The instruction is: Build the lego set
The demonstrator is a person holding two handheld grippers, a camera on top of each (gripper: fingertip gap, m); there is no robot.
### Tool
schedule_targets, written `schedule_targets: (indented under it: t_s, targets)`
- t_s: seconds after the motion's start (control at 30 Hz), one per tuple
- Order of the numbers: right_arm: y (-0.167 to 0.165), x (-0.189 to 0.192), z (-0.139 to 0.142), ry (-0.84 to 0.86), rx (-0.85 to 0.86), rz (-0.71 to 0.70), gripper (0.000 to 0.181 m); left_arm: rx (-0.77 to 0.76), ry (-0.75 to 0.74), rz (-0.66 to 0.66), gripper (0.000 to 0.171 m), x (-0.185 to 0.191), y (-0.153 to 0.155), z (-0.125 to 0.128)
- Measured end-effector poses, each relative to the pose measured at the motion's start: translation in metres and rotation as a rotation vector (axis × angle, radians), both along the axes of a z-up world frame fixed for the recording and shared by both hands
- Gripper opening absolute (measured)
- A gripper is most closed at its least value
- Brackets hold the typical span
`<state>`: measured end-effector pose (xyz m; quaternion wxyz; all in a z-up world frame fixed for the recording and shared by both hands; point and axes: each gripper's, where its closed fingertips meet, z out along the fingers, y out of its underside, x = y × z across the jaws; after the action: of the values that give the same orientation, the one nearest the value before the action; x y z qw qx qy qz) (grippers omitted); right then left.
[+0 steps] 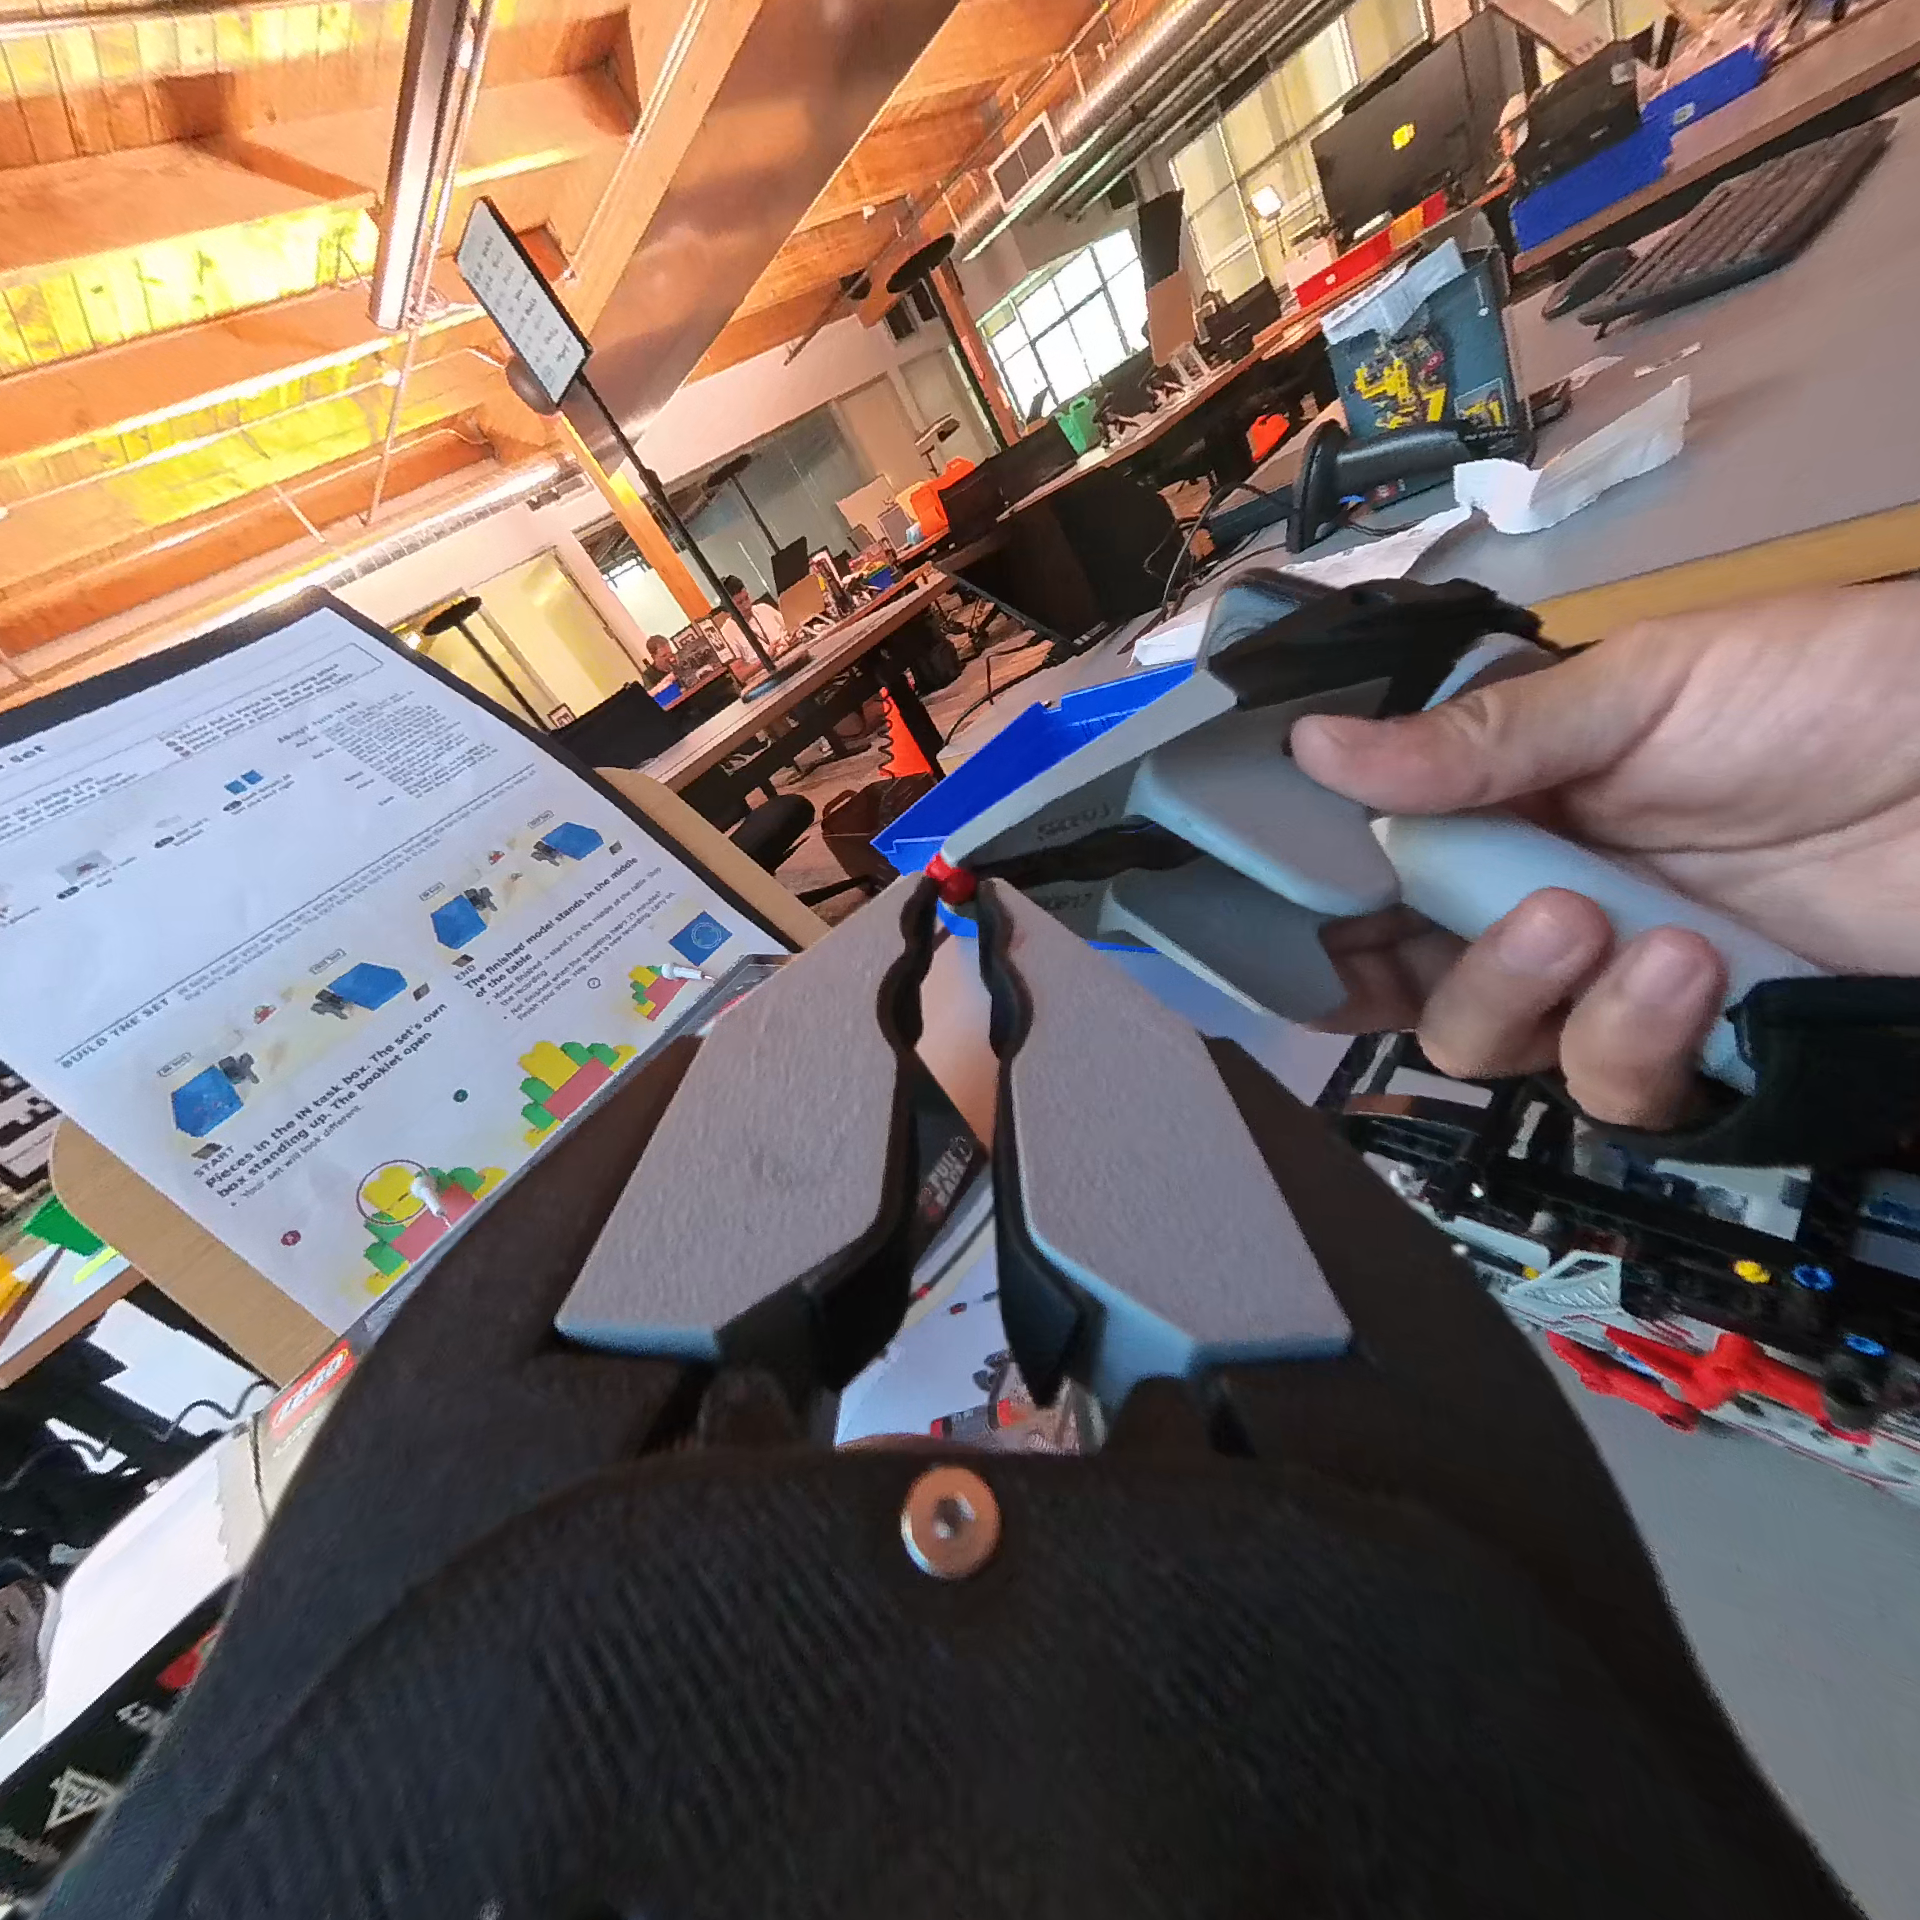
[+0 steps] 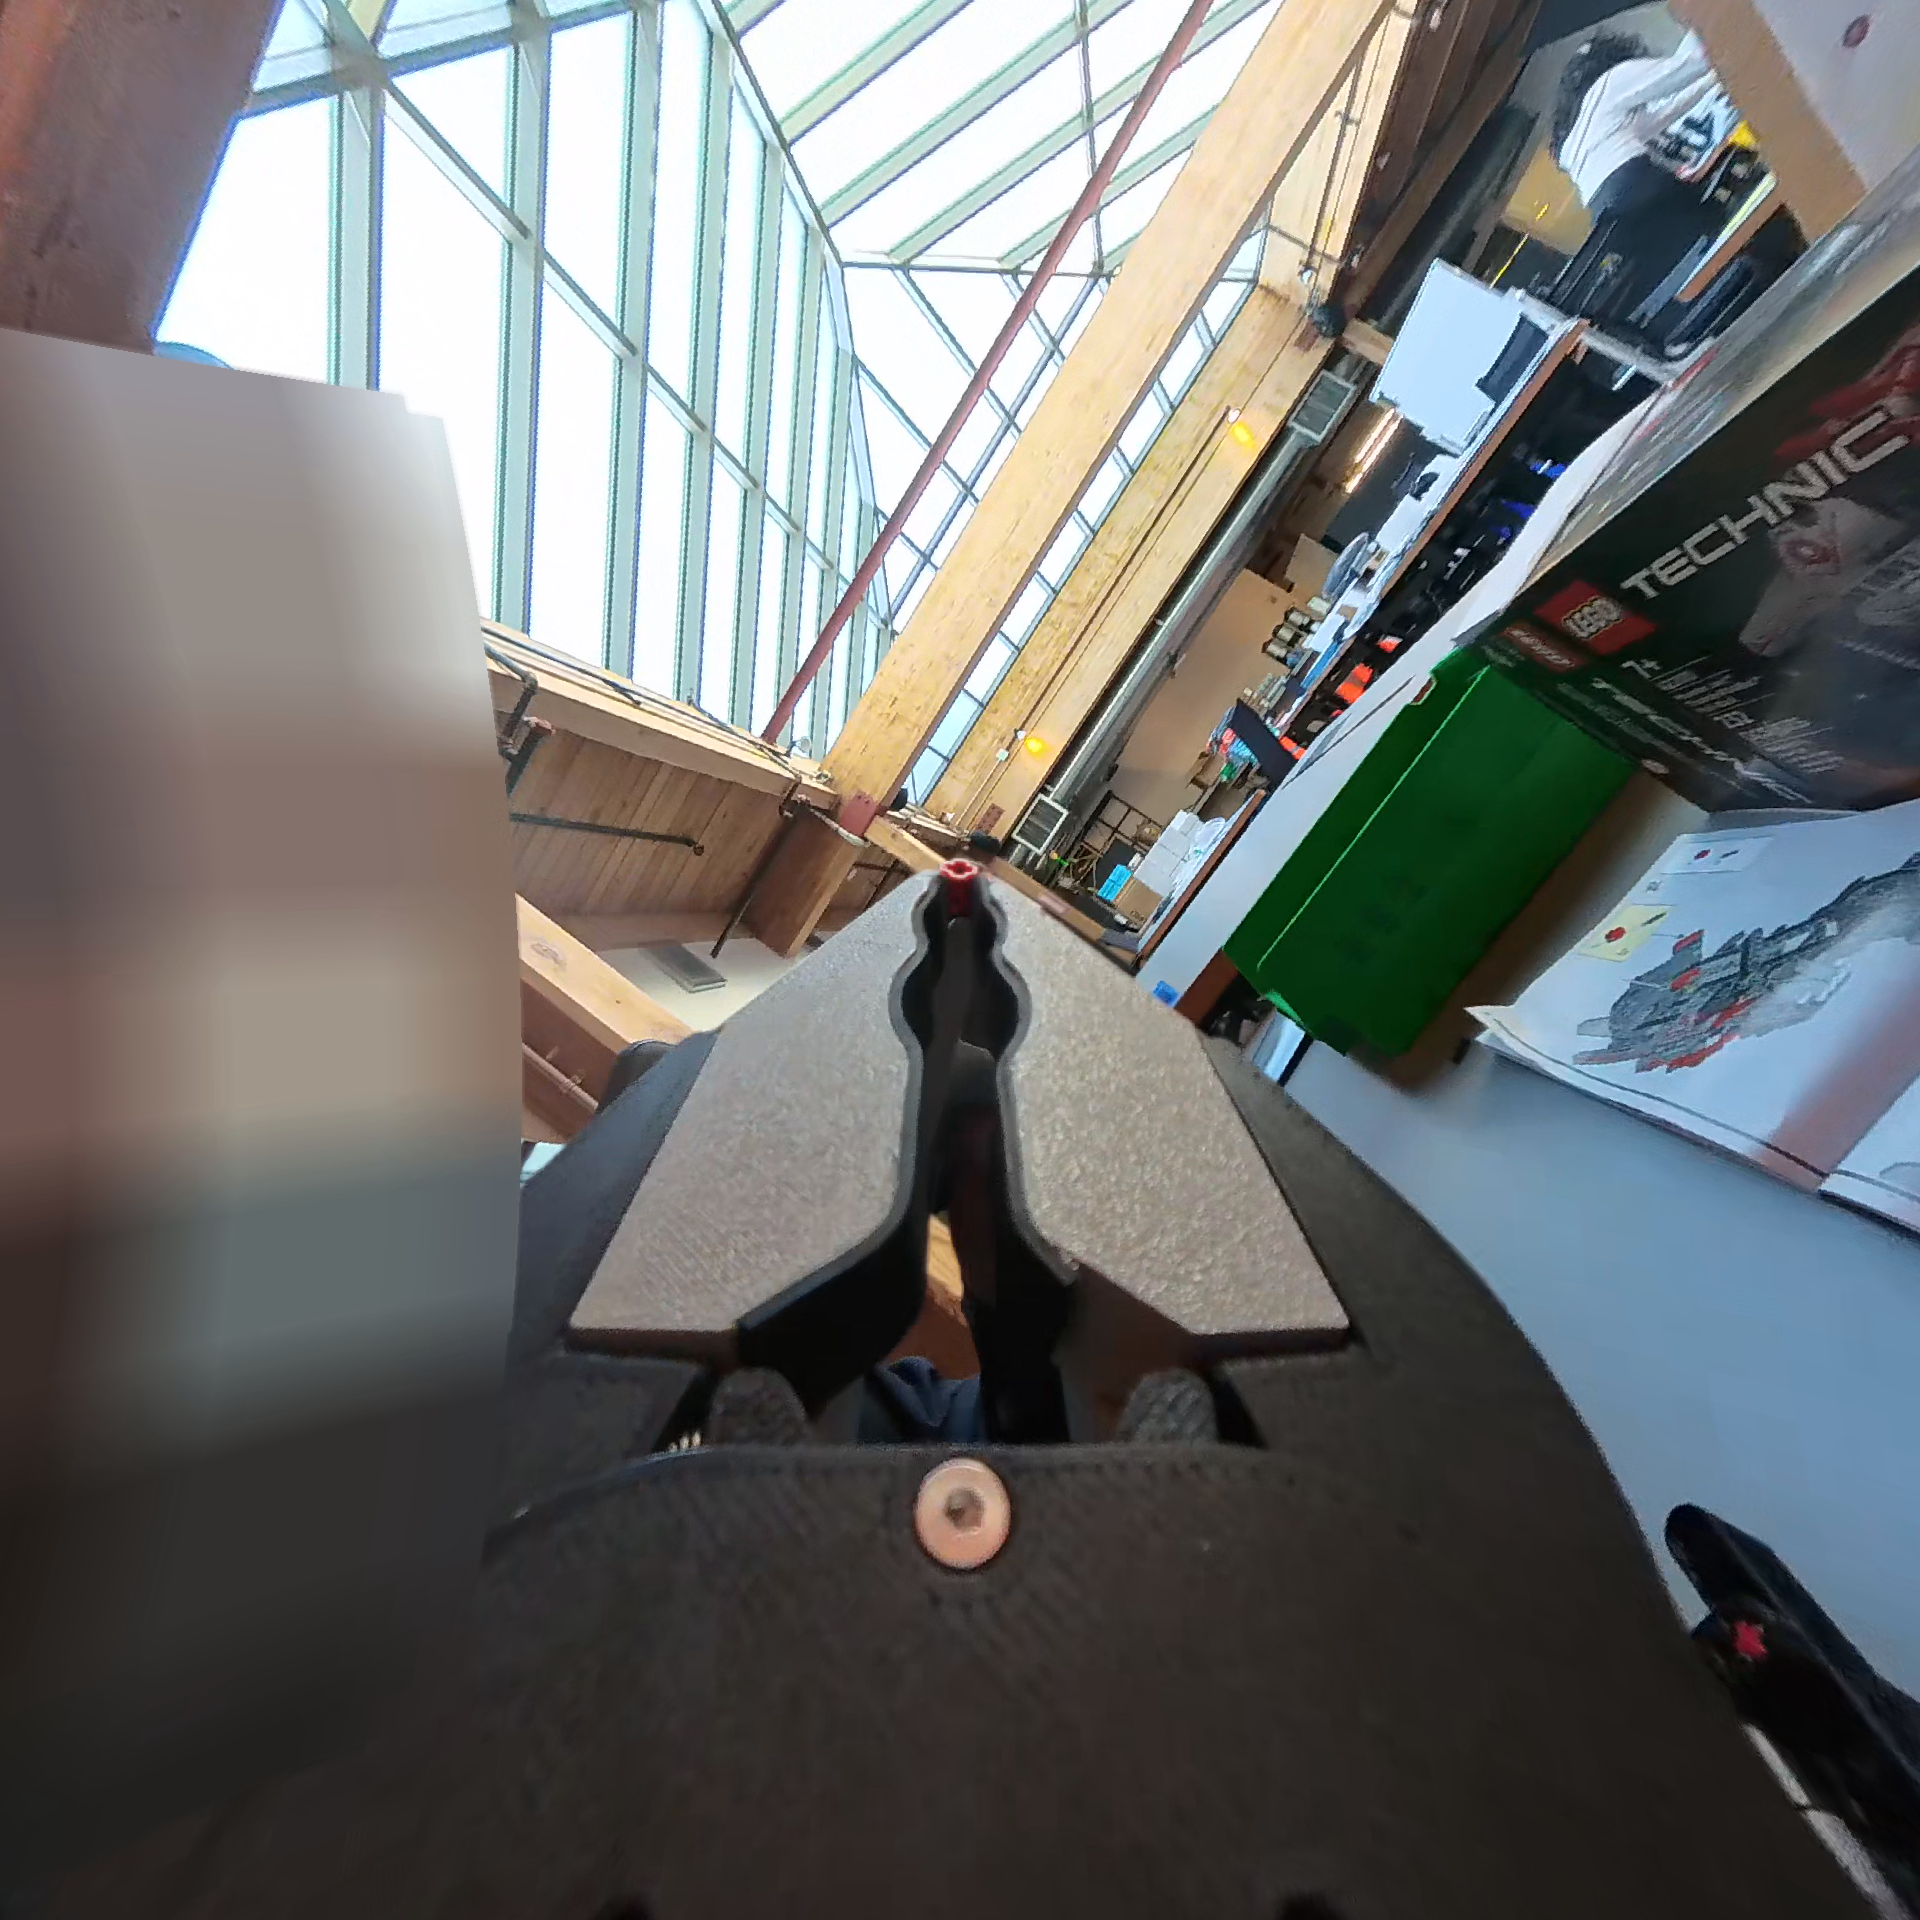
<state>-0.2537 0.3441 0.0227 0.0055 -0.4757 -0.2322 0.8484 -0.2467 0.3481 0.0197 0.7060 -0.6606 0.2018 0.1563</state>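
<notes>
My right gripper [image 2: 956,902] is shut on a small red Lego pin [image 2: 956,881] at its very tips and is raised off the table. In the left wrist view, a hand holds the right gripper [image 1: 954,871], which comes in from the right with the red pin [image 1: 950,883]. My left gripper [image 1: 951,909] has its tips right by that pin. Its jaws stand a narrow gap apart with nothing seen between them. The partly built black, red and white Lego model [image 1: 1662,1309] lies on the grey table at the right.
A blue bin [image 1: 1023,764] sits behind the grippers. A printed instruction sheet [image 1: 364,935] stands at the left above the Lego box [image 1: 312,1392]. In the right wrist view the Lego box [image 2: 1714,623], a green bin [image 2: 1423,852] and the open booklet [image 2: 1714,997] are at the right. My left and right fingertips are right by each other.
</notes>
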Motion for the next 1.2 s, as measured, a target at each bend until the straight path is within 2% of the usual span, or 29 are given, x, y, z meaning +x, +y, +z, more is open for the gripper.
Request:
schedule_targets:
  t_s: [0.27, 0.37, 0.5, 0.57, 0.67, 0.77, 0.87, 1.0, 1.07, 1.13, 1.2]
  targets:
    - [0.000, 0.002, 0.000, -0.003, 0.117, -0.054, 0.000, -0.038, 0.044, -0.033, 0.000, -0.002, -0.003, -0.003]
    - [-0.006, 0.003, -0.002, -0.013, 0.184, -0.047, 0.000, -0.084, 0.022, -0.167, 0.000, 0.007, -0.007, -0.010]
    - [-0.007, -0.006, -0.012, -0.042, 0.161, -0.051, 0.000, -0.133, 0.021, -0.209, 0.000, 0.014, -0.003, -0.023]
    - [-0.002, -0.016, -0.023, -0.082, 0.174, -0.095, 0.000, -0.170, -0.046, -0.199, 0.000, 0.009, 0.004, -0.035]
    - [-0.001, -0.031, -0.031, -0.138, 0.157, -0.098, 0.000, -0.217, -0.261, -0.197, 0.000, -0.003, 0.013, -0.056]
    - [0.015, -0.030, -0.019, -0.143, 0.168, -0.084, 0.000, -0.251, -0.386, -0.139, 0.000, -0.028, 0.013, -0.075]
    - [0.045, -0.008, 0.005, -0.105, 0.329, -0.138, 0.000, -0.305, -0.416, -0.146, 0.000, -0.054, -0.004, -0.096]
    - [0.075, 0.021, 0.018, -0.041, 0.563, -0.224, 0.000, -0.470, -0.470, -0.126, 0.000, -0.084, -0.027, -0.146]
    - [0.095, 0.024, 0.002, -0.108, 0.690, -0.249, 0.000, -0.518, -0.538, -0.192, 0.000, -0.082, -0.029, -0.152]
    - [0.106, 0.030, -0.019, -0.172, 0.822, -0.208, 0.000, -0.585, -0.527, -0.225, 0.002, -0.079, -0.028, -0.159]
    - [0.123, 0.035, -0.059, -0.331, 0.972, -0.171, 0.004, -0.636, -0.475, -0.203, 0.007, -0.080, -0.024, -0.167]
